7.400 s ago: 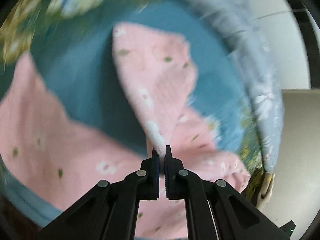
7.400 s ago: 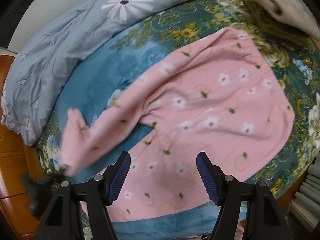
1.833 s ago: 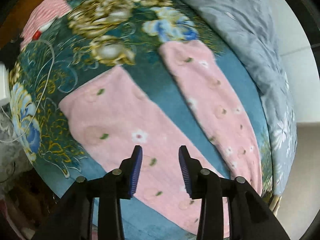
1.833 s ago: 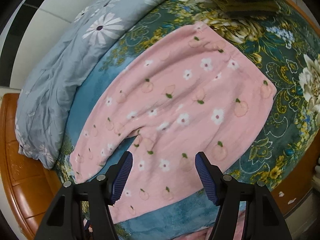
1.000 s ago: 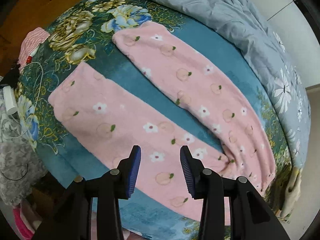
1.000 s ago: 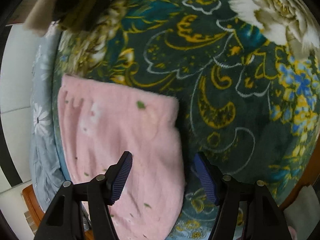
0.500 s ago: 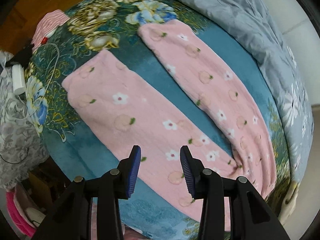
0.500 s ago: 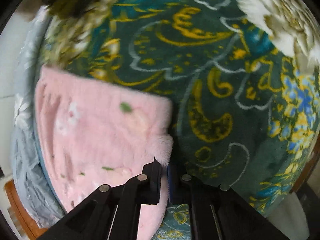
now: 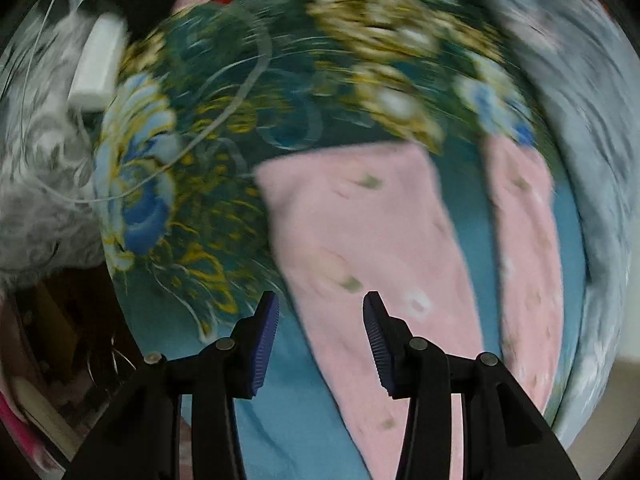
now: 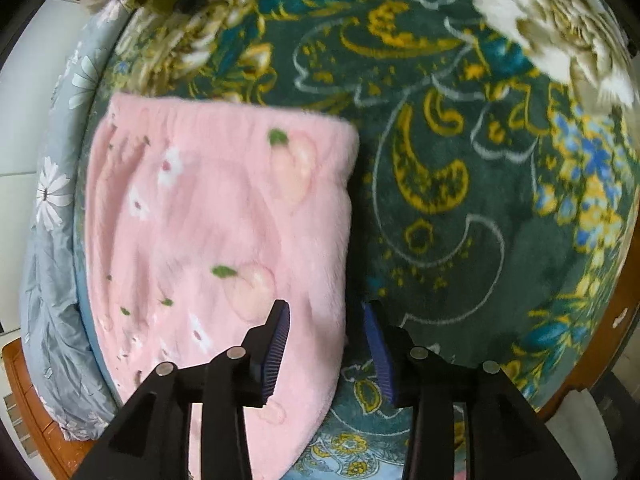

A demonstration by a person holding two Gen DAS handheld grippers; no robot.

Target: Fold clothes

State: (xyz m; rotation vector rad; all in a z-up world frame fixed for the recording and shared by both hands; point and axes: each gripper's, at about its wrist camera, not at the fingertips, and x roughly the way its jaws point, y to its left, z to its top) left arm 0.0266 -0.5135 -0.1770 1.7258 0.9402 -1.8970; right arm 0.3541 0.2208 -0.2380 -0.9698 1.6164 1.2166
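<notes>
On the bed (image 10: 460, 184), over a dark green flowered blanket (image 9: 248, 92), I see the pink trousers (image 10: 208, 216) spread flat. The right gripper (image 10: 326, 344) points down over the waistband side edge; its jaws are opening, spread, with the fabric edge between them and no pad pressing on it. The left gripper (image 9: 320, 340) hangs above the near leg (image 9: 360, 232) close to its hem; its jaws are opening, spread, holding nothing. The far leg (image 9: 524, 240) lies beside a grey quilt (image 9: 592, 128). The left view is blurred.
</notes>
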